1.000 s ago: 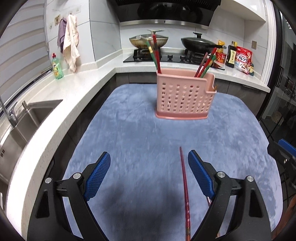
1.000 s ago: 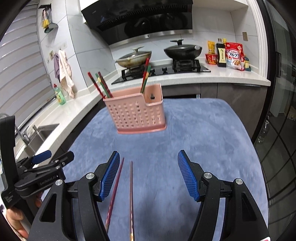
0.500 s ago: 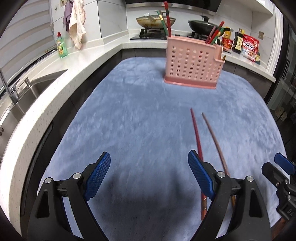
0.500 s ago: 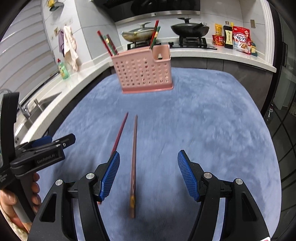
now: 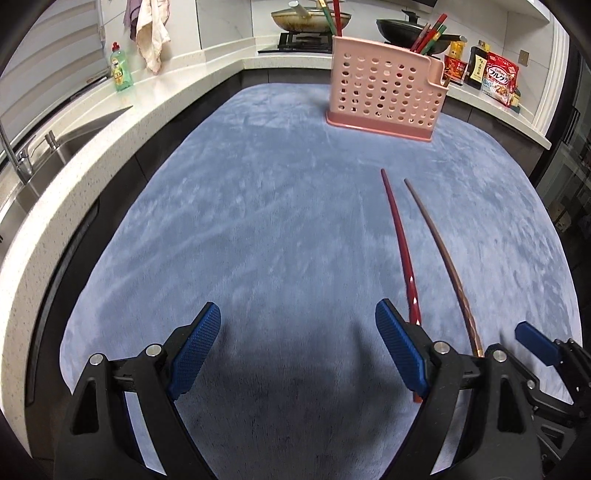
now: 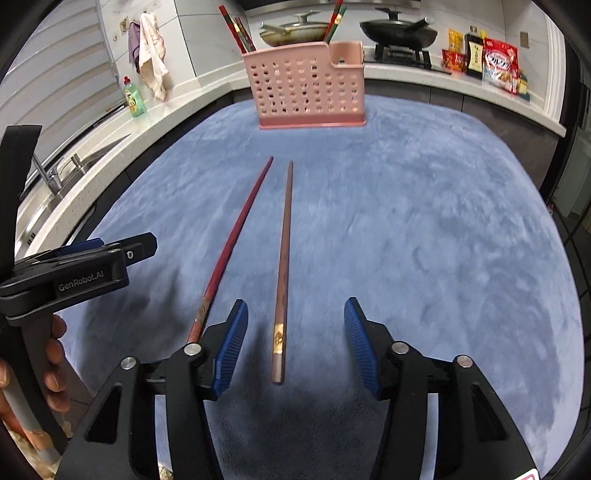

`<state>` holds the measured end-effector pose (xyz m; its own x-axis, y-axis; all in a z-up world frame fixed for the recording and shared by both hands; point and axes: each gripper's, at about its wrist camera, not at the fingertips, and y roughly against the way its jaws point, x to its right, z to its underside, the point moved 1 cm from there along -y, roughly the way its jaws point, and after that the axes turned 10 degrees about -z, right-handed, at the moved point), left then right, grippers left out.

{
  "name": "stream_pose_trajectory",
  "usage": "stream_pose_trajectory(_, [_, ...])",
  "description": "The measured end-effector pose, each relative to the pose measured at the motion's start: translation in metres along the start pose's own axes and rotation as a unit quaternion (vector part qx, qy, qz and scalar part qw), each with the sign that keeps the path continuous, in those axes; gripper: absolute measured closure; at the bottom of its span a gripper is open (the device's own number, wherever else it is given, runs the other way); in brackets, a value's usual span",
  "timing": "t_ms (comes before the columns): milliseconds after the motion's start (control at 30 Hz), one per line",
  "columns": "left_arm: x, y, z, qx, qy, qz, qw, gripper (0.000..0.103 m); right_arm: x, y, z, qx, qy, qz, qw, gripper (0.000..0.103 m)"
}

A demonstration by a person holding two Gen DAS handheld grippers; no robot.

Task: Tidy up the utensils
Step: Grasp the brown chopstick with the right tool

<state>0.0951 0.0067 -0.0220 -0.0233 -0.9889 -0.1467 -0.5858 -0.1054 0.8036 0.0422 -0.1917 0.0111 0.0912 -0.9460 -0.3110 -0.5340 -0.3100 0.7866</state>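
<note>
A red chopstick (image 5: pixel 399 243) (image 6: pixel 236 236) and a brown chopstick (image 5: pixel 439 254) (image 6: pixel 283 254) lie side by side on the blue mat (image 5: pixel 277 229) (image 6: pixel 424 229). A pink perforated utensil basket (image 5: pixel 386 96) (image 6: pixel 308 86) stands at the far end with several chopsticks upright in it. My left gripper (image 5: pixel 297 349) is open and empty, left of the red chopstick. My right gripper (image 6: pixel 295 343) is open, with the brown chopstick's near end lying between its fingers, untouched.
A white counter (image 5: pixel 110 122) with a sink (image 5: pixel 44 151) and green soap bottle (image 5: pixel 121 68) runs along the left. Stove with pans (image 5: pixel 310 18) and food packets (image 5: pixel 498 75) stand behind the basket.
Both grippers have pulled back from the basket and dropped lower toward the mat. The two chopsticks now lie further forward in both views; the brown one's end sits between the right fingers.
</note>
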Motion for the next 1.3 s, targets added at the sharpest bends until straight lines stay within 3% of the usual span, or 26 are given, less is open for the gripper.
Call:
stream_pose_trajectory(167, [0.002,0.000,0.004,-0.004,-0.004,-0.002,1.0000,0.021,-0.002,-0.007,0.007,-0.010,0.007,-0.001,1.000,0.065])
stream_pose_trajectory(433, [0.007,0.001,0.006,-0.004,-0.011,0.000,0.9999,0.021,0.001,-0.015,0.013,-0.016,0.010,0.012,1.000,0.096])
stream_pose_trajectory(900, [0.027,0.007,0.020,-0.013,-0.018,0.050,0.9985,0.016,0.050,0.005,0.013,0.008,-0.072,0.032,0.997,0.096])
stream_pose_trajectory(1133, [0.040,0.000,0.030,-0.037,-0.021,0.071,0.9966,0.016,0.052,0.005,0.016,0.006,-0.079,0.030,0.996,0.096])
stream_pose_trajectory(1300, [0.046,-0.006,0.035,-0.044,-0.034,0.064,0.9964,0.027,0.052,0.005,0.016,0.006,-0.079,0.030,0.996,0.096])
